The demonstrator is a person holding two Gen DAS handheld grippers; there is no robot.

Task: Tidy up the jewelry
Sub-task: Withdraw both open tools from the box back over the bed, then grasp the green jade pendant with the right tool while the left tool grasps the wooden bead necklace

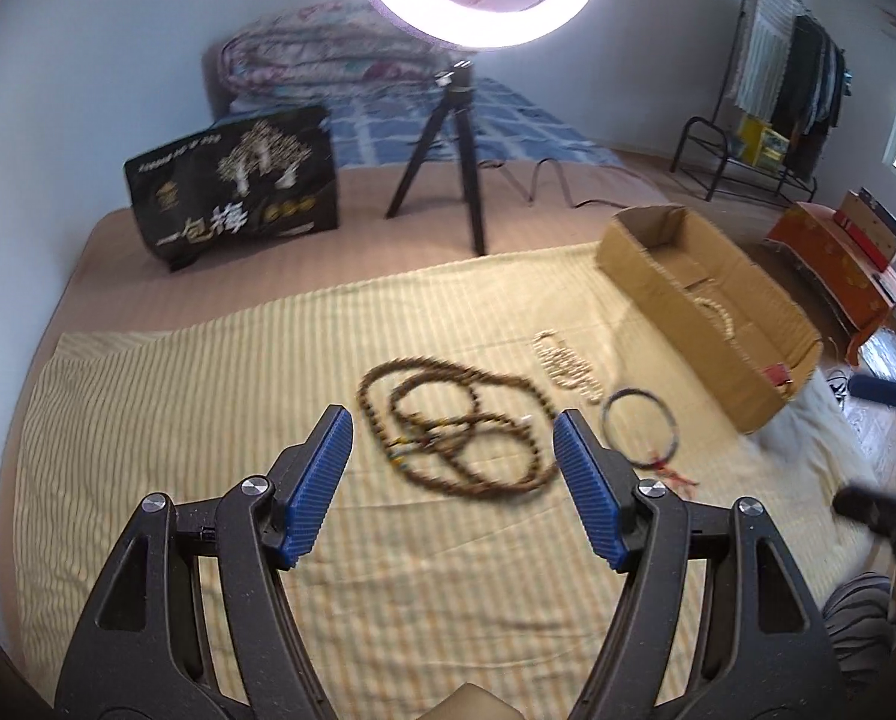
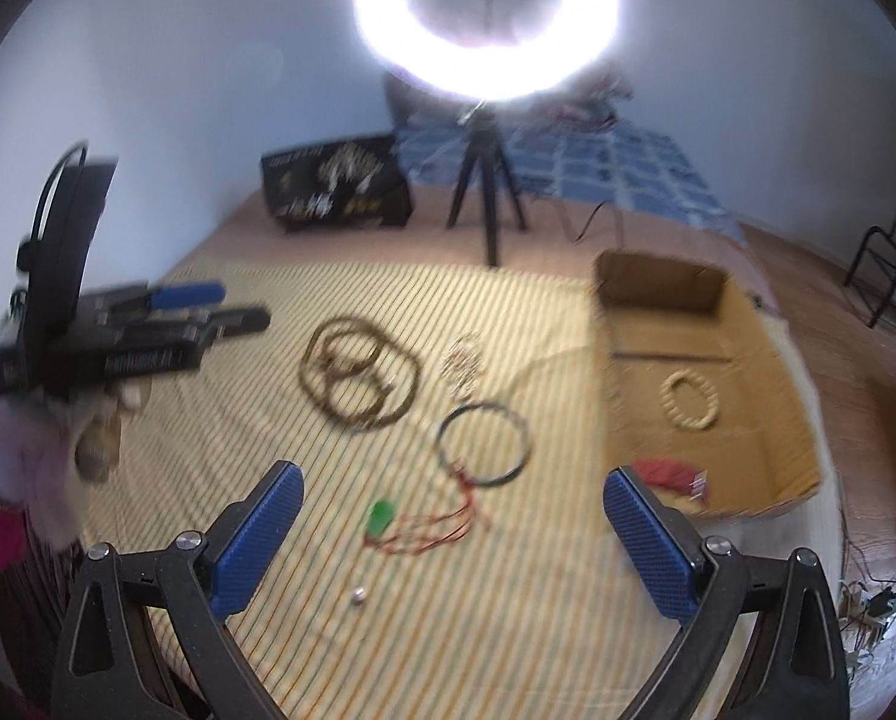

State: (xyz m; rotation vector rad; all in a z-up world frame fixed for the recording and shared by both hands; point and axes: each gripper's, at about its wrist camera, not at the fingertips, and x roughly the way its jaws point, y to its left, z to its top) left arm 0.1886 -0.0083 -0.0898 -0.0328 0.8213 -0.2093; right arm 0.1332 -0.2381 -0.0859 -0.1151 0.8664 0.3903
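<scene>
Left gripper point(image 1: 453, 441): jaws wide apart, nothing between them, hanging above the yellow striped cloth point(image 1: 208, 420) spread on the bed. Right gripper point(image 2: 453, 516): jaws likewise wide apart, holding nothing.

Nearest items, right wrist view: small silver bead point(image 2: 358, 596), green tag w/ thin red cords point(image 2: 381, 517), then the thin dark hoop bracelet point(image 2: 483, 445) the cords appear to run from. Further on: long brown bead necklace point(image 1: 454, 420) lying in overlapping loops, approx. centred ahead of the left jaws; pale bead strand point(image 1: 565, 366) bunched just beyond the hoop. To the right, the open brown cardboard box point(image 2: 772, 462) sits on the cloth edge, w/ a cream bead bracelet point(image 2: 691, 399) and a red tasselled item point(image 2: 667, 471) inside.

Handling (est.): all pieces light. Bead strands are limp and will drape and swing; loops may snag each other, so pinch one single run of beads at the outer edge of the coil, not the crossing. Round beads likely slippery btwn pads. The hoop looks stiffer; take it across the rim, away from the cords.

Limits: both views motion-blurred; bead count, clasps and knot details not legible. The red item is partly hidden behind the right jaw. The black bag's point(image 1: 238, 186) print is unreadable. The ring light on tripod point(image 1: 448, 168) glares, washing out the area behind.
</scene>
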